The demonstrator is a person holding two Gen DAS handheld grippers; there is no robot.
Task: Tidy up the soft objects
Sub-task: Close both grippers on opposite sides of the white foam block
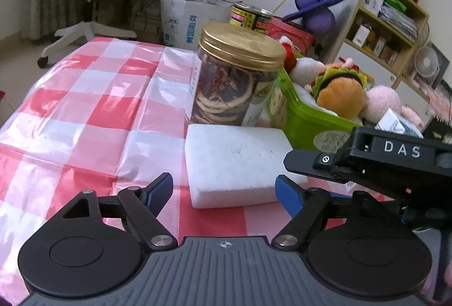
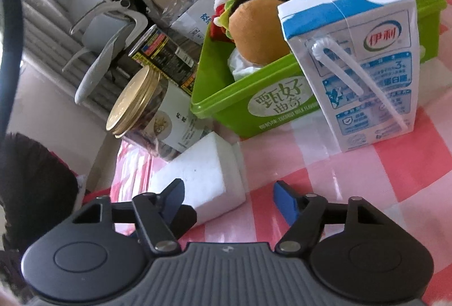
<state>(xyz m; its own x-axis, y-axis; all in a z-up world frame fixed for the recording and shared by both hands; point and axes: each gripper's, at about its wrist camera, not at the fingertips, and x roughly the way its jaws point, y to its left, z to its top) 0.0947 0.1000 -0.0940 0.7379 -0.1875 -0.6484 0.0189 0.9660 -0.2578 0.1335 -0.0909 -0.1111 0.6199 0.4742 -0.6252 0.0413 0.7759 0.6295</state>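
White sponge (image 1: 240, 164) flat on checked desk (image 1: 84, 114), just in front of jar (image 1: 240, 74) and beside green bin (image 1: 305, 114). Bin already packed with burger plush (image 1: 339, 91), pink plush (image 1: 381, 102) and other soft toys. Left tool (image 1: 224, 190) open, blue pads either side of sponge's near edge, not pressing on it. Right tool (image 2: 228, 198) also open, angled in from the other side; sponge's near corner between its pads, nothing gripped. Right tool's black body crossing over the sponge's right corner in left view, so both tools crowding the same block. Judged step: closing in for a grasp on the sponge, then transfer to bin. Risks: tools colliding or pinching each other's fingers (image 1: 291, 198) with both aimed at one small target; only one needed. Sponge soft, likely to squash and slip out if caught by a corner only, or to pivot and drag the plastic cloth. Jar touching or nearly touching sponge's far edge, cannot tell which; forward push could shove or tip it, gold lid (image 2: 132, 100) already looking tilted in right view, though fisheye angle may explain that. Milk carton (image 2: 353, 66) upright near bin front, close to right tool's path; sideways swing could knock it over. Bin nearly full, so sponge may sit on top and roll off.
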